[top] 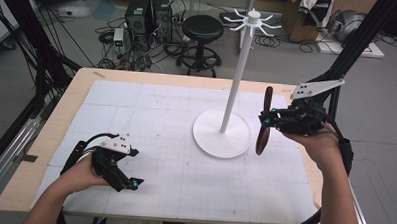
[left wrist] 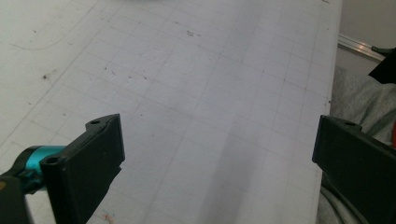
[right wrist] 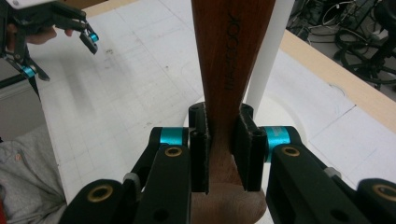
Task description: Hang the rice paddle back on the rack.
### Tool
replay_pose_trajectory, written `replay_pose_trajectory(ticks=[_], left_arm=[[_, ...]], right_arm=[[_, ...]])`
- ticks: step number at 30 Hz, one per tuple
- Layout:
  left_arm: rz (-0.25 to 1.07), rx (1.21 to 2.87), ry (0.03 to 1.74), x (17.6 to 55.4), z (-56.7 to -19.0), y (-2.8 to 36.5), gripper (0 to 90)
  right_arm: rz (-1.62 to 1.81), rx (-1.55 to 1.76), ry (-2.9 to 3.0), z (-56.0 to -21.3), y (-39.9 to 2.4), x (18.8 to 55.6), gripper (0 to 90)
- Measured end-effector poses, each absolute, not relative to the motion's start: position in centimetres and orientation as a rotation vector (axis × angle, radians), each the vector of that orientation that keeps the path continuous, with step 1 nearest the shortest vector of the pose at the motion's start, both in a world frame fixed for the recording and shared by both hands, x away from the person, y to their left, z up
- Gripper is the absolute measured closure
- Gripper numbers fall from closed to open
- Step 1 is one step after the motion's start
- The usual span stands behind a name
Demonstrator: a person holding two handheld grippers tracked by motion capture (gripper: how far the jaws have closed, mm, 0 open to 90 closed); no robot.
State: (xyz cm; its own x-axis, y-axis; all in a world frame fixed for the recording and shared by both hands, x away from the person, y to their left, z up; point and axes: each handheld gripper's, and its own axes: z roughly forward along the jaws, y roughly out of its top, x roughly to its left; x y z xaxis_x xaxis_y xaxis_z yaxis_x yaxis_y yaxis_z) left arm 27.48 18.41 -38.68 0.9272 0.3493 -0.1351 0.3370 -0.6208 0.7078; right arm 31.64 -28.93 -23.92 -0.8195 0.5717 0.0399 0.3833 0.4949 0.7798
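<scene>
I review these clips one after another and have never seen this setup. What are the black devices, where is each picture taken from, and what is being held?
A person holds a hand-operated two-jaw gripper in each hand. The high view looks down on the table, covered by a white gridded mat. The other two pictures come from cameras riding on each gripper, looking along its jaws. On the mat stands a white rack: round base, tall pole, hooks on top. The right gripper is clamped on a brown wooden utensil, raised beside the pole. The left gripper is open and holds nothing, low over the mat.
</scene>
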Motion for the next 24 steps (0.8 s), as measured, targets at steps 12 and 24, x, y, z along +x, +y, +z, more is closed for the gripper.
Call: replay_pose_trajectory(ticks=[12,24], left_arm=[[0.013,2.275,0.496,27.5,-38.6,18.5,2.9],[0.015,2.277,0.493,27.4,-38.7,18.3,2.9]], right_arm=[[1.234,0.812,2.458,-21.2,-28.4,32.2,77.8],[1.212,0.817,2.418,-18.2,-27.6,32.7,77.8]])
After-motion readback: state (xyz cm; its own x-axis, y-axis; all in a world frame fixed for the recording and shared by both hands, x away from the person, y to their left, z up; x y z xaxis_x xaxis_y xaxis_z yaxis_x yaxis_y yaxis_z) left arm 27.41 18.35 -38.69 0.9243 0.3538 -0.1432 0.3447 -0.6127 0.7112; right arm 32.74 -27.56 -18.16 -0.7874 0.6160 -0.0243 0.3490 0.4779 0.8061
